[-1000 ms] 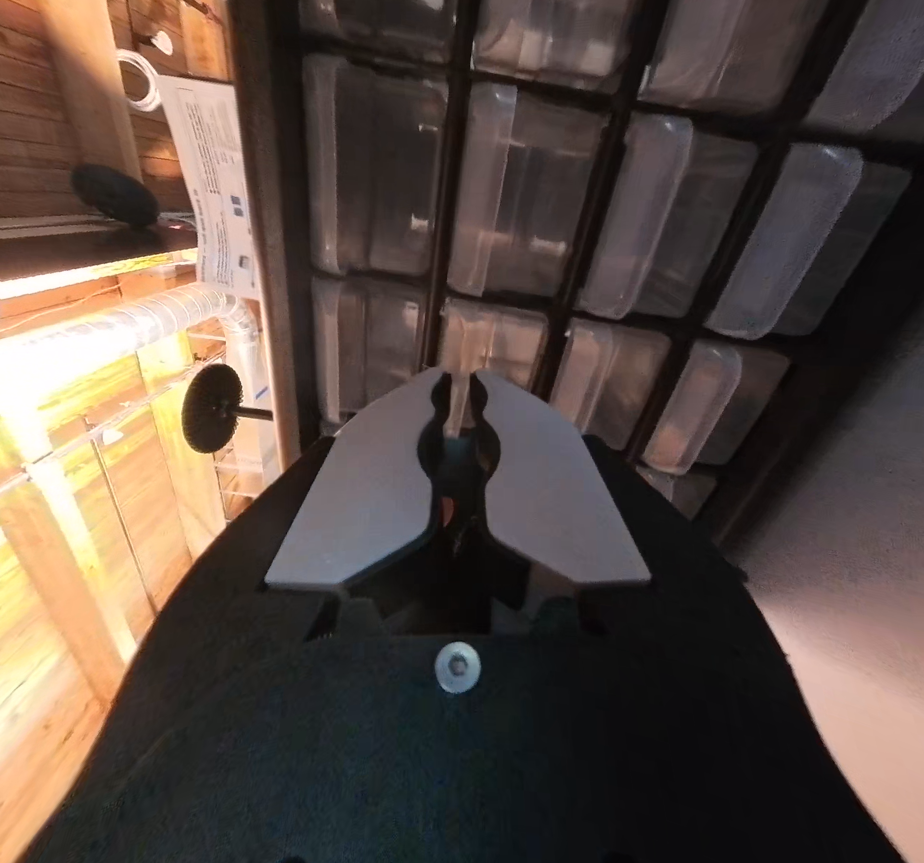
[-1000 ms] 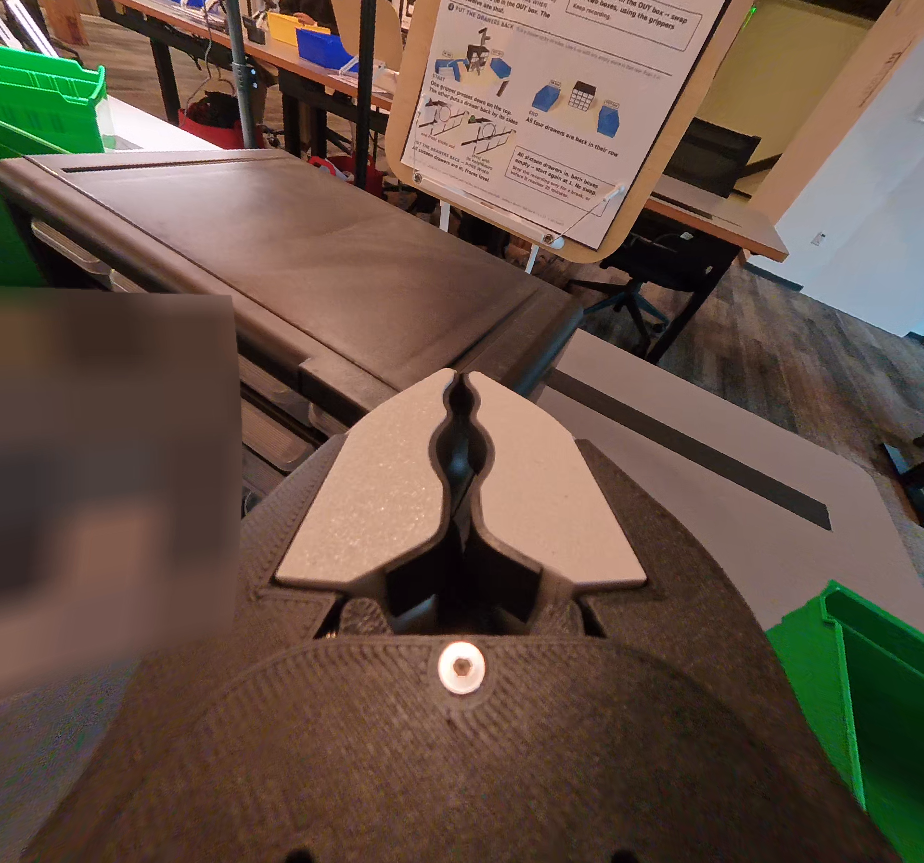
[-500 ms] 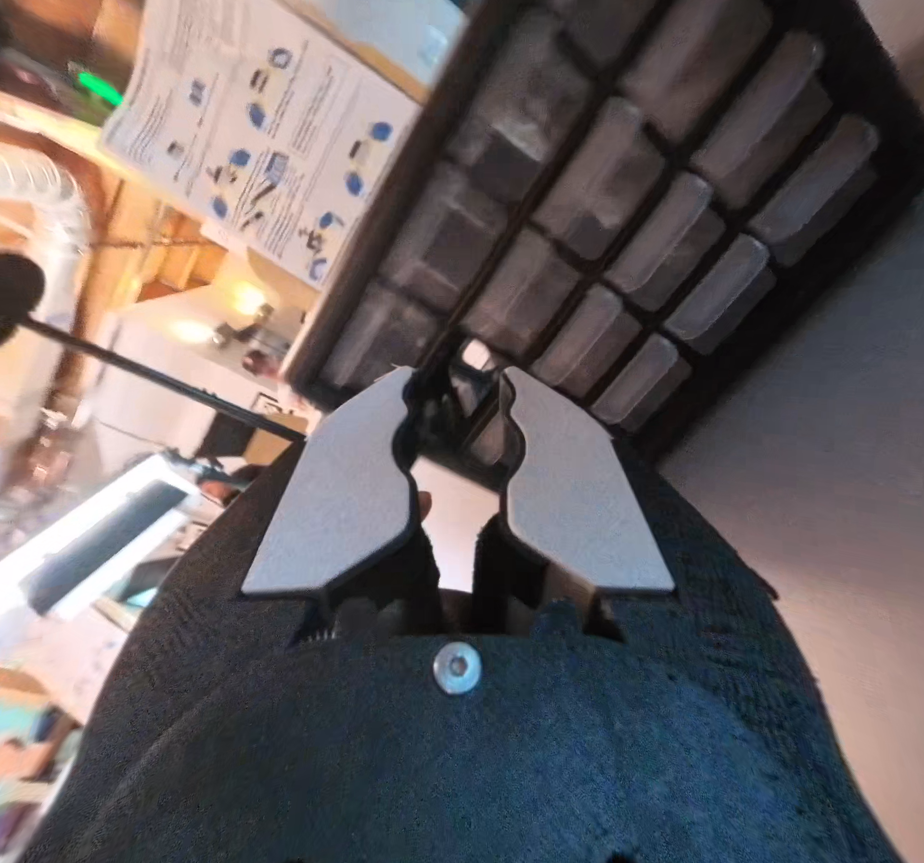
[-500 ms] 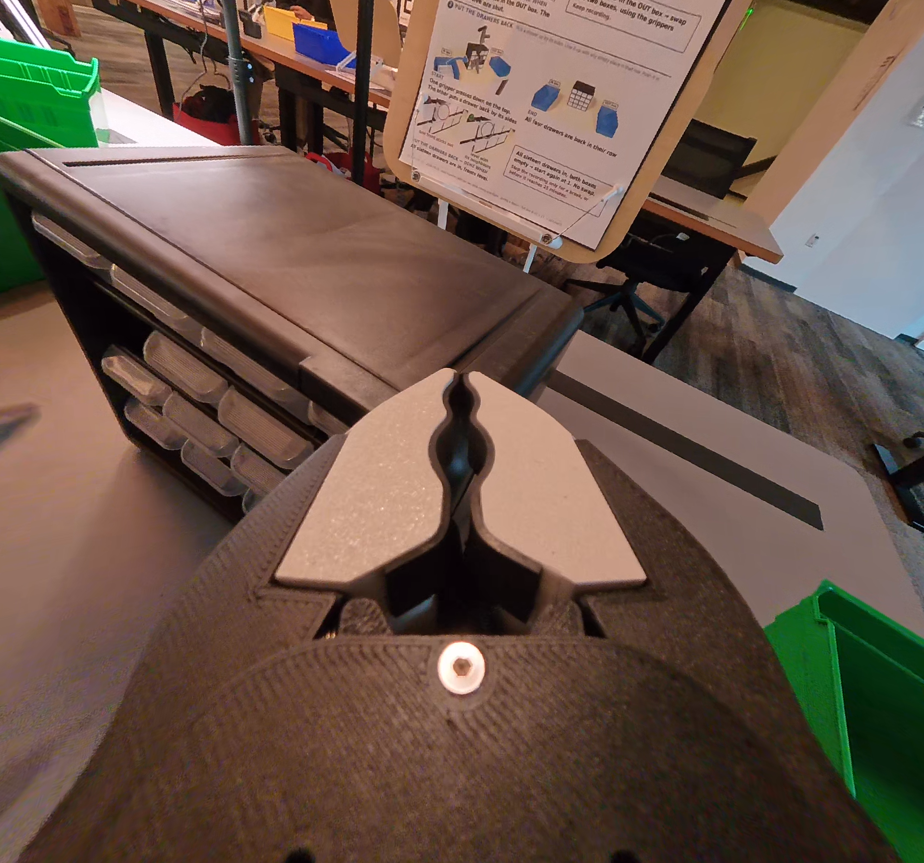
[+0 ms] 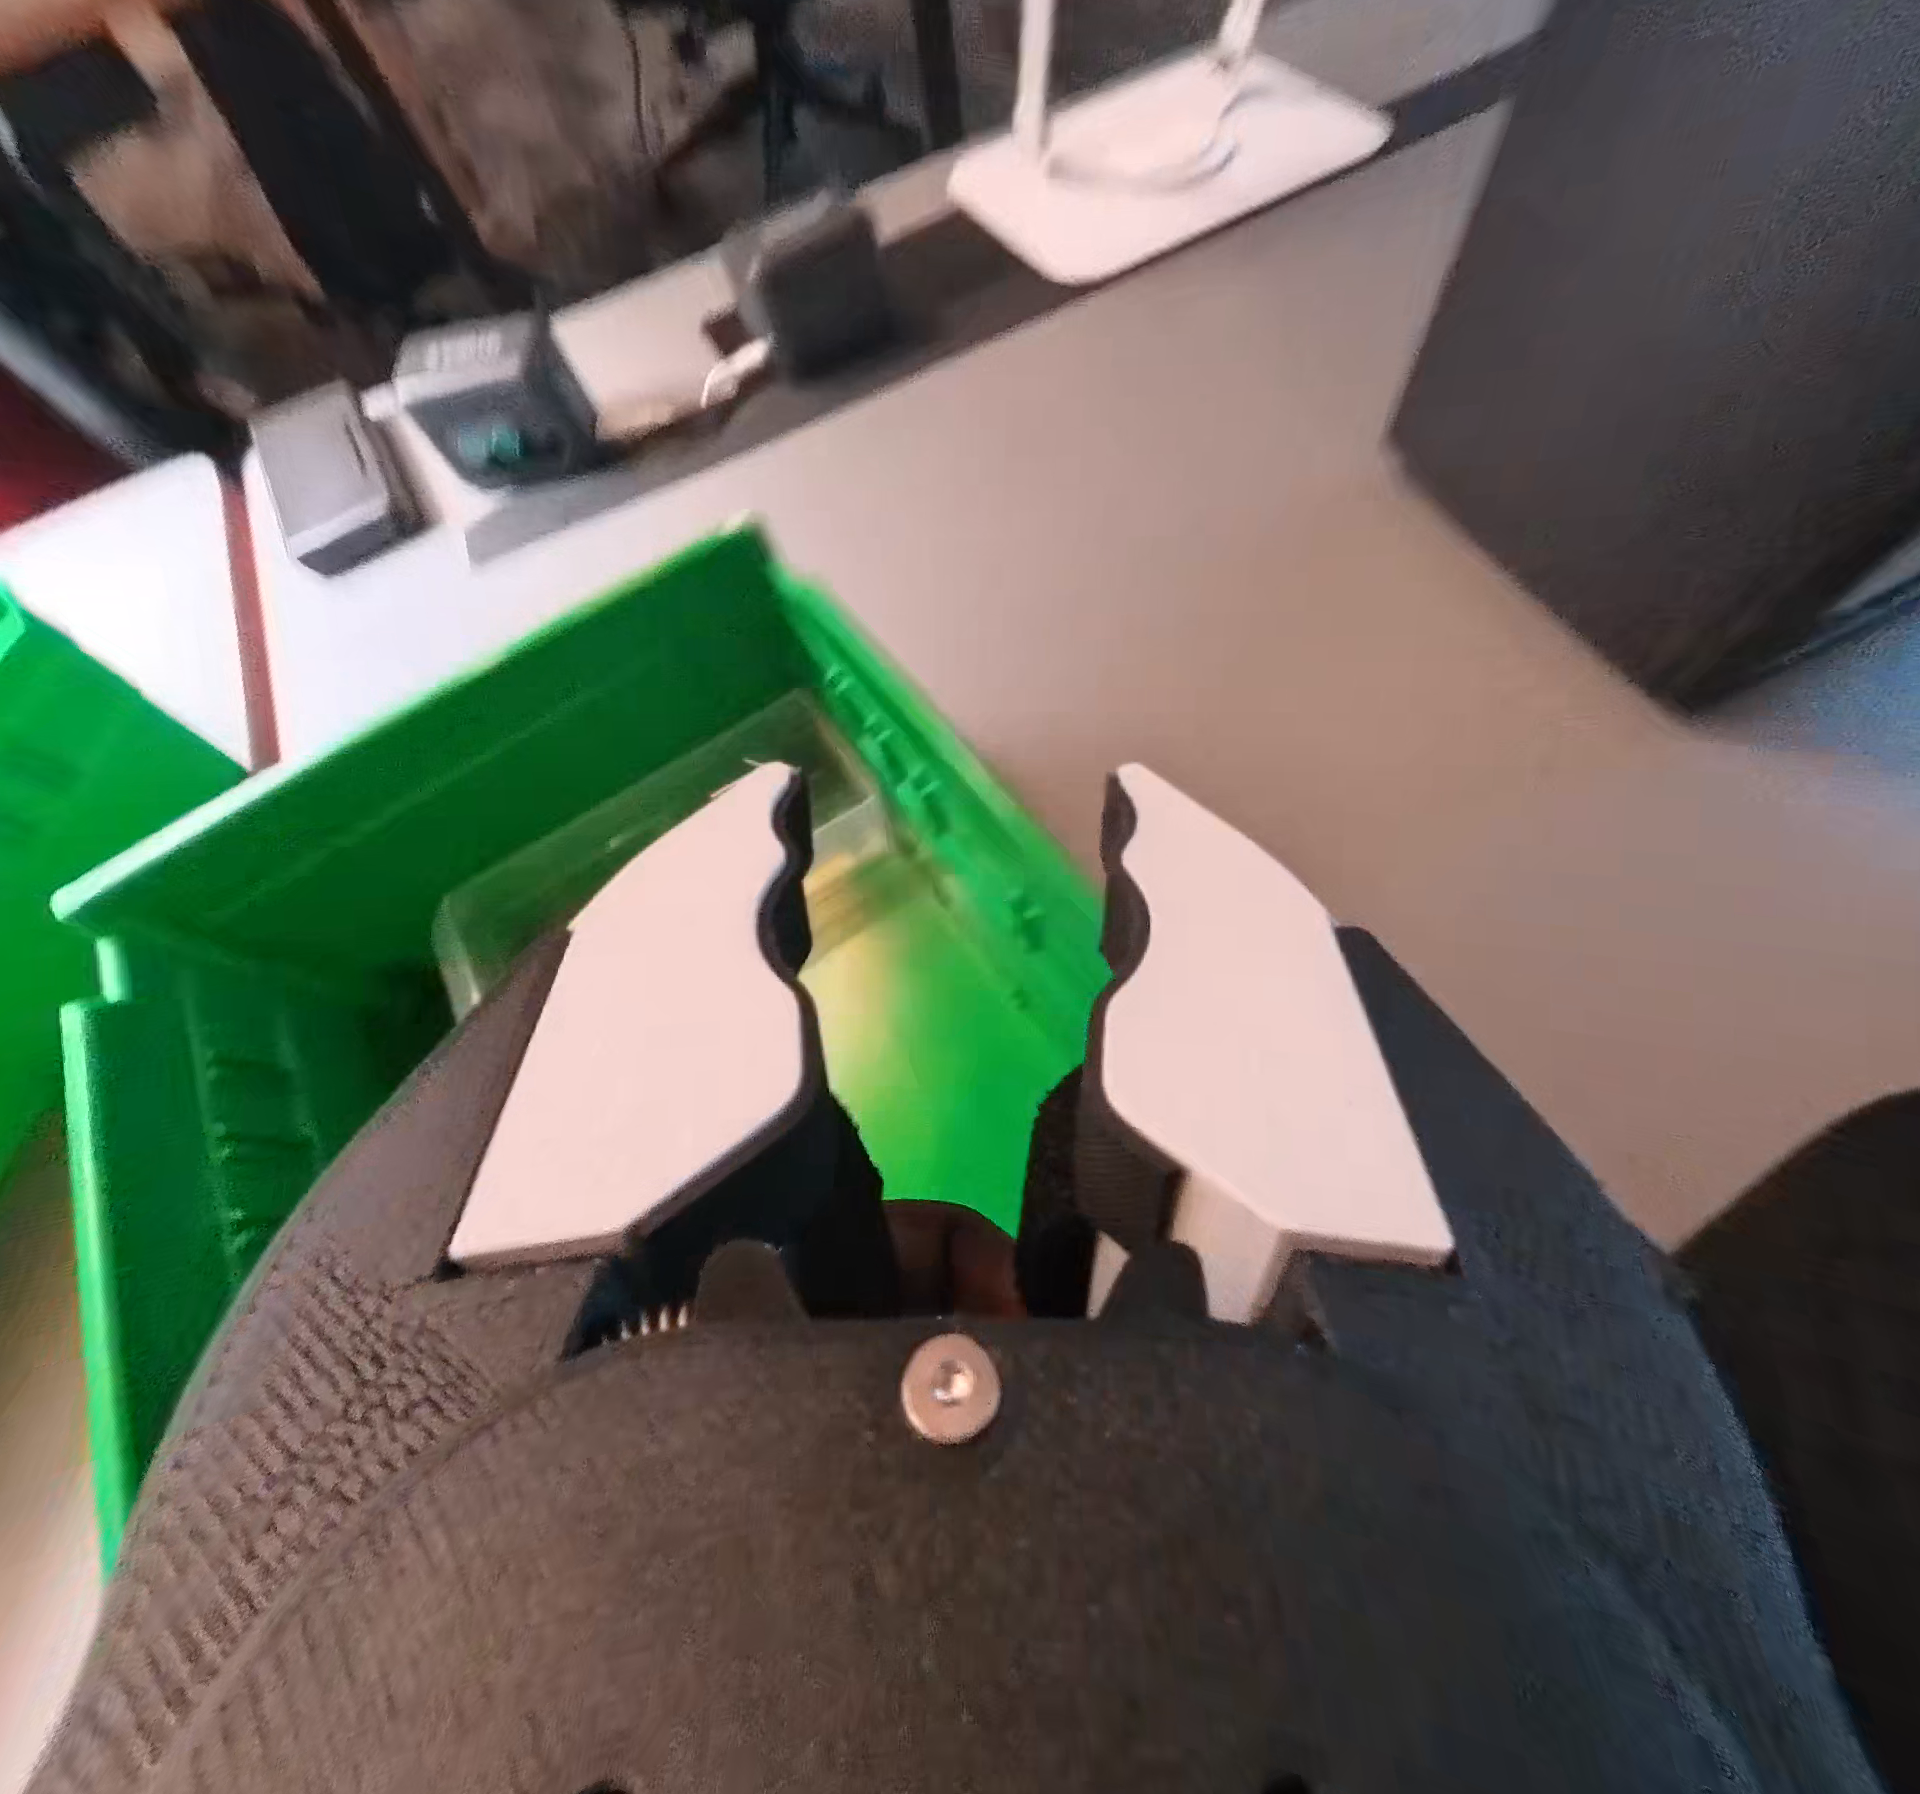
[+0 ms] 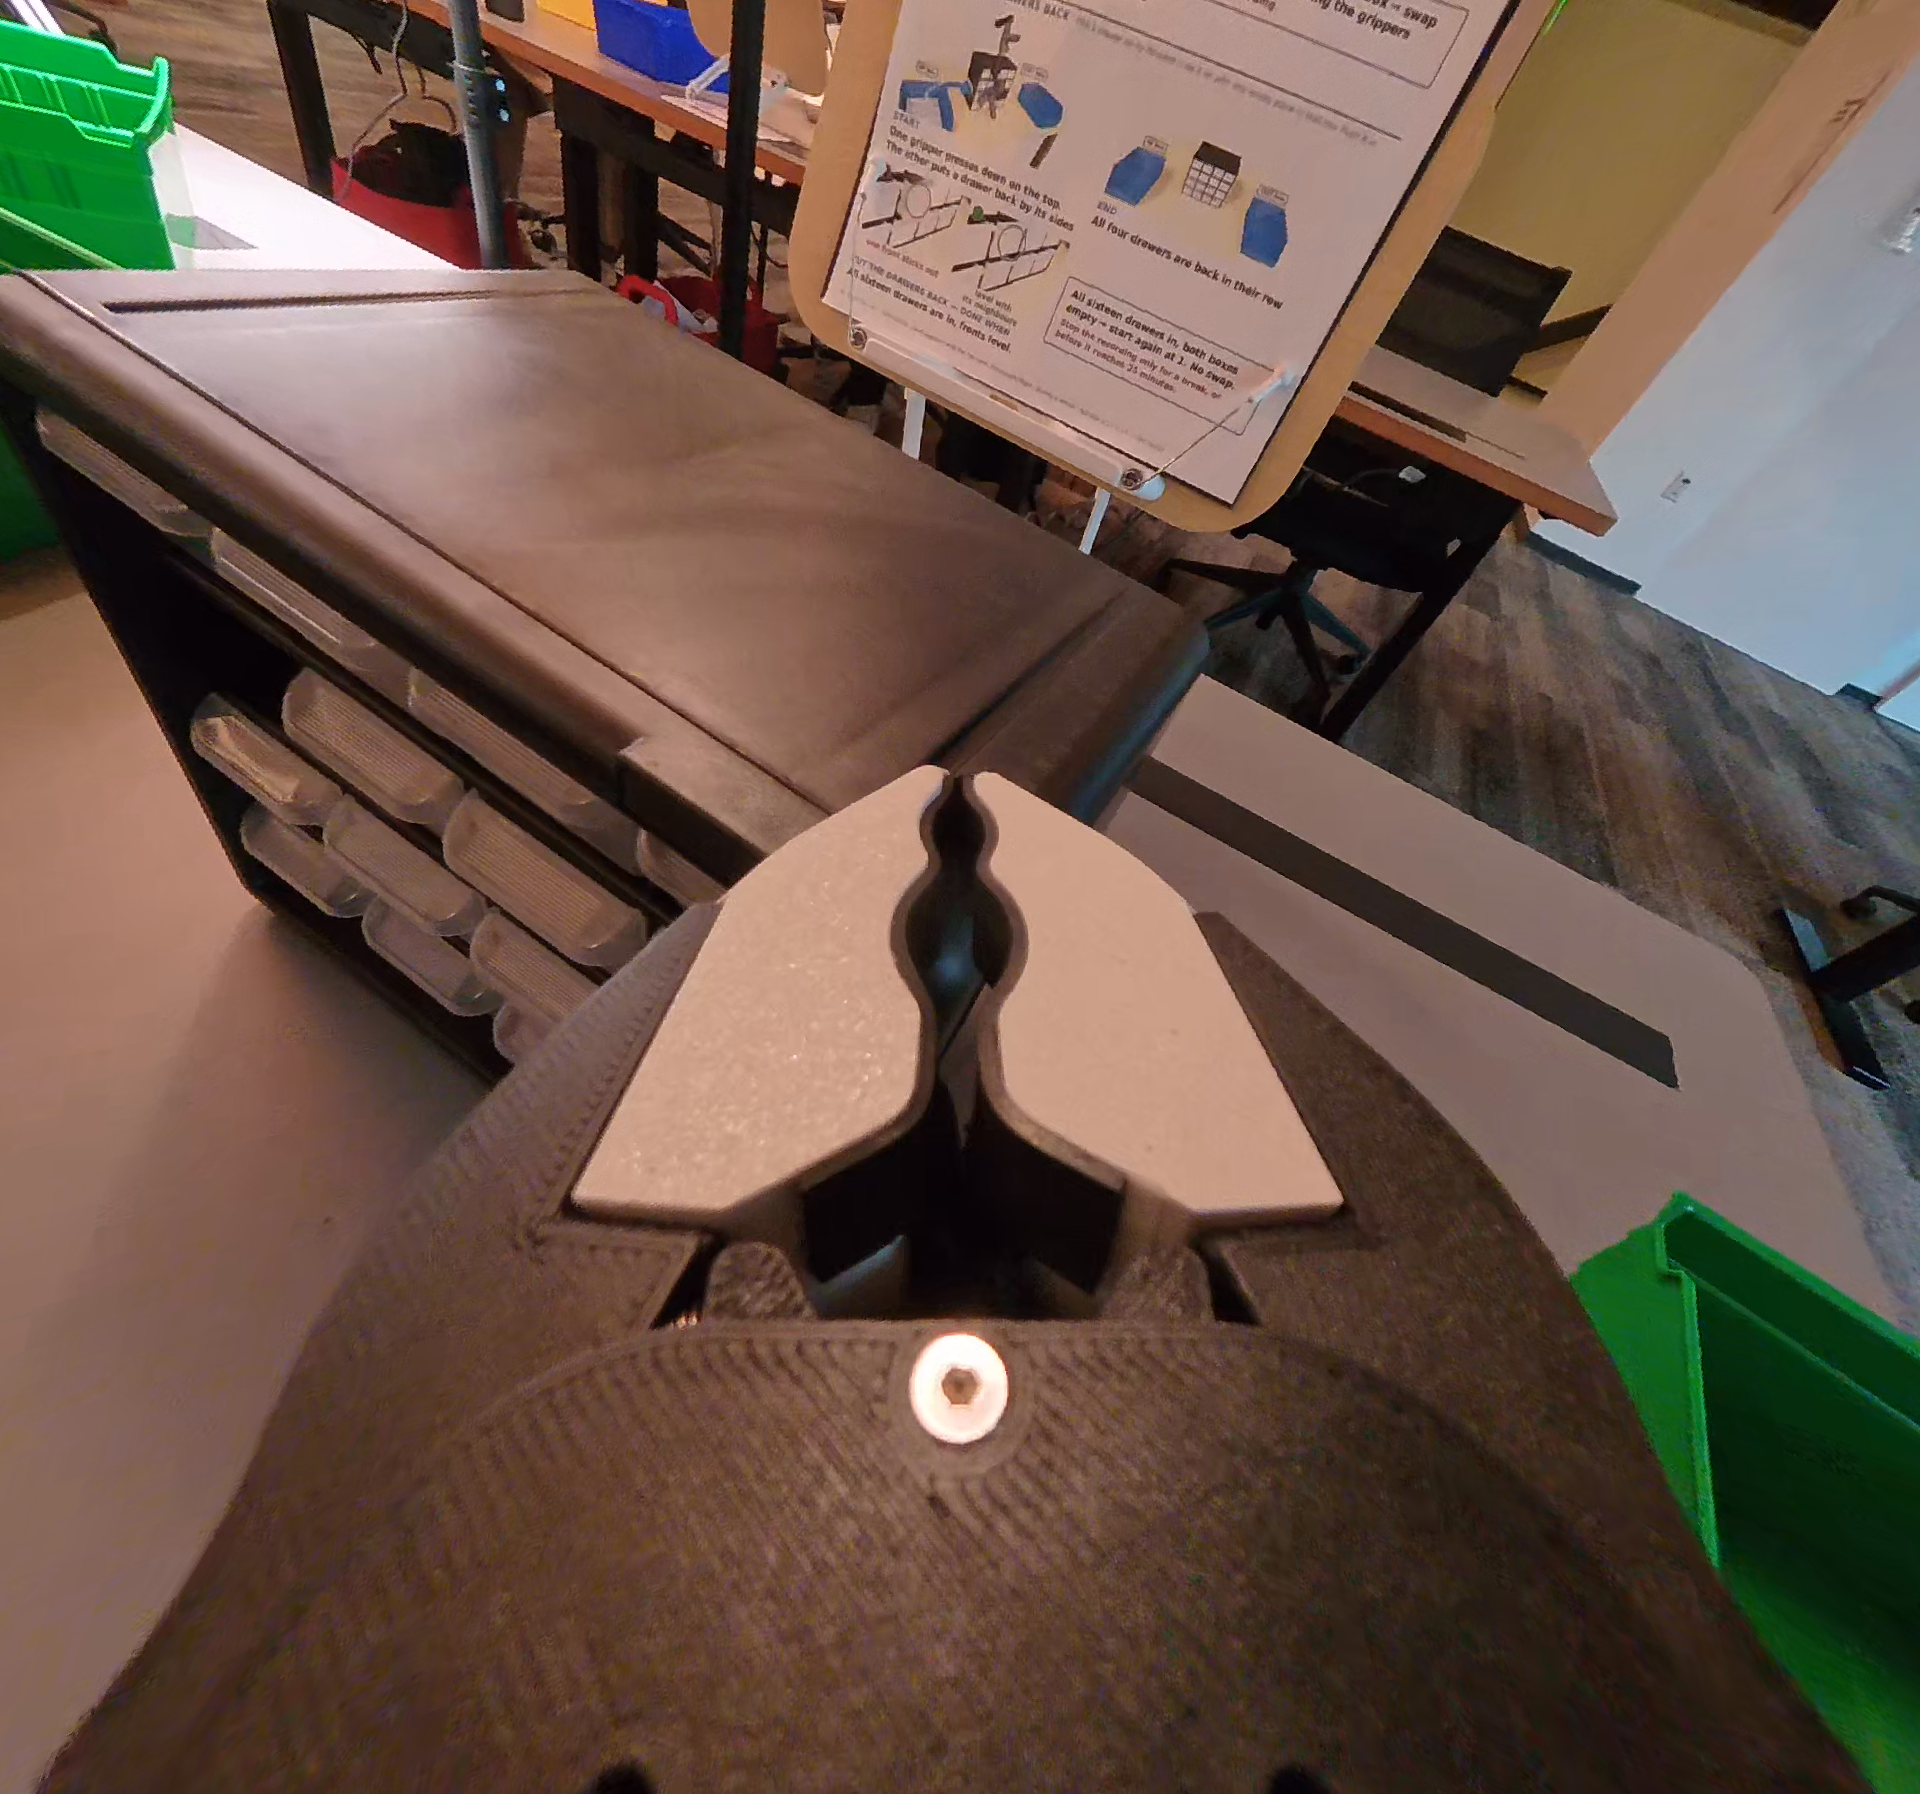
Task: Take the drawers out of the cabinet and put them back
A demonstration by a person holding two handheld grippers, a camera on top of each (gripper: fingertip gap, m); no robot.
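Observation:
My left gripper (image 5: 951, 788) is open and empty, held over a green bin (image 5: 416, 788). A clear drawer (image 5: 582, 871) lies in that bin, partly hidden behind my left finger. The black cabinet (image 6: 623, 518) fills the left of the right wrist view, and its dark side (image 5: 1714, 290) shows at the right of the left wrist view. Rows of clear drawers (image 6: 540, 882) sit in its front. My right gripper (image 6: 961, 788) is shut and empty, at the front right corner of the cabinet's top.
A second green bin (image 6: 1787, 1432) stands on the grey table at the right, and another (image 6: 73, 144) stands beyond the cabinet's left end. An instruction board (image 6: 1143, 165) stands behind the cabinet. Small devices (image 5: 478, 404) and a white stand (image 5: 1164, 165) line the table's far edge.
My left gripper has swung away from the cabinet front to the green bin and has gone from shut to wide open. The right gripper has stayed shut at the cabinet top.

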